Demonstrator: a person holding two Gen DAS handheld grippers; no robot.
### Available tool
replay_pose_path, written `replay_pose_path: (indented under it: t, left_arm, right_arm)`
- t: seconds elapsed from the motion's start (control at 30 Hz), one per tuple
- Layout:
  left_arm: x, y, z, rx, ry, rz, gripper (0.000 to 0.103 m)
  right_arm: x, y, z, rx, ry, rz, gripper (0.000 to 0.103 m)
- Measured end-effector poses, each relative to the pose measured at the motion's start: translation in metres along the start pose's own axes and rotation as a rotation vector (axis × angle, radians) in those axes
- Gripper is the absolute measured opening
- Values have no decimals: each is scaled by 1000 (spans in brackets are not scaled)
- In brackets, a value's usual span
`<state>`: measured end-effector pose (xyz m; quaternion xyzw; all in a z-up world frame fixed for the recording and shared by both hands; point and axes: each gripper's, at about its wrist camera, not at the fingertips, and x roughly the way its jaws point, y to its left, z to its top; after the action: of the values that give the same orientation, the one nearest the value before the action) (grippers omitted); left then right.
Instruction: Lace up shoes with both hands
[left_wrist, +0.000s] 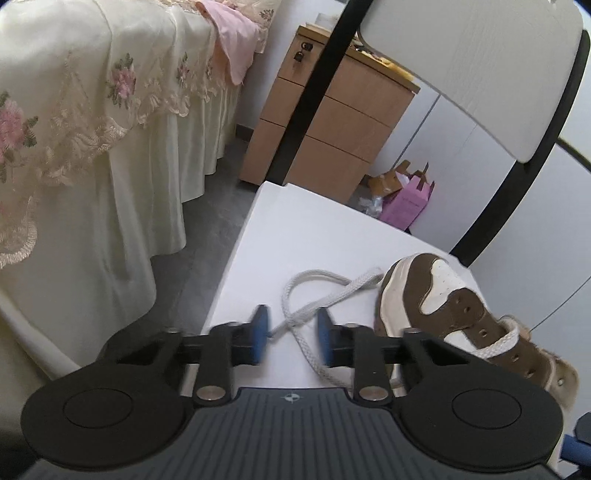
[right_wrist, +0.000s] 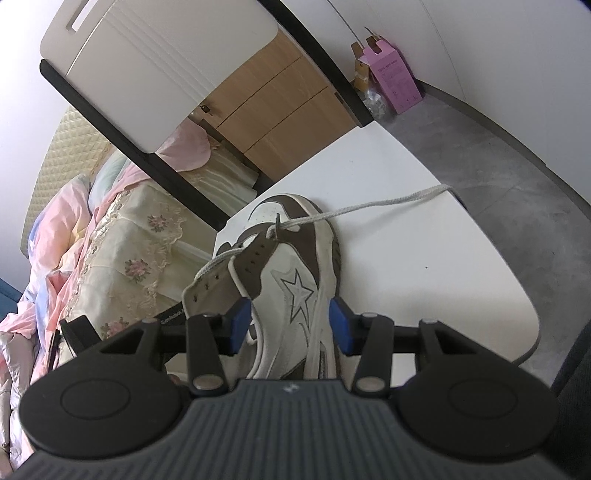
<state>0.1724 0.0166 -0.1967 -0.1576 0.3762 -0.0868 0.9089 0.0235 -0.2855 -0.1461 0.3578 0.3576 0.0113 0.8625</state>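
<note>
Currently my right gripper (right_wrist: 291, 324) clamps the sneaker (right_wrist: 291, 266) near the desk's (right_wrist: 424, 280) left edge; my left gripper (left_wrist: 291, 334) stands spread around the loose shoelace (left_wrist: 306, 306), unpinched. Next: pinch lace, thread an eyelet.

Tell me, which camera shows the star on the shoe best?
The right wrist view. The star sits in plain sight on the white side of the shoe, just ahead of the right gripper. The left wrist view shows the shoe's brown toe and lace holes, but no star.
</note>
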Motion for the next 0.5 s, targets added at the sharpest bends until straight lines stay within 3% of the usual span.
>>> replay_pose_path:
  t: [0.03,0.1,0.2,0.3,0.4,0.5]
  left_arm:
    - [0,0,-1,-1,6,-4,11]
    - [1,0,-2,-4,22,-14,3]
    - [-5,0,-3,-17,15,-15,3]
    - [-18,2,1,-75,1,-82,3]
    - [-39,3,6,-109,-14,-161,3]
    - [-60,8,11,-158,-18,-276,3]
  right_arm:
    - [0,0,0,2,1,-1,48]
    - [0,-1,0,5,2,-3,49]
    - [1,-1,0,3,2,-5,49]
    - [0,4,0,-32,-10,-5,49]
    - [-3,21,-1,-154,-36,-12,49]
    - [-5,48,-7,-368,-64,-14,49]
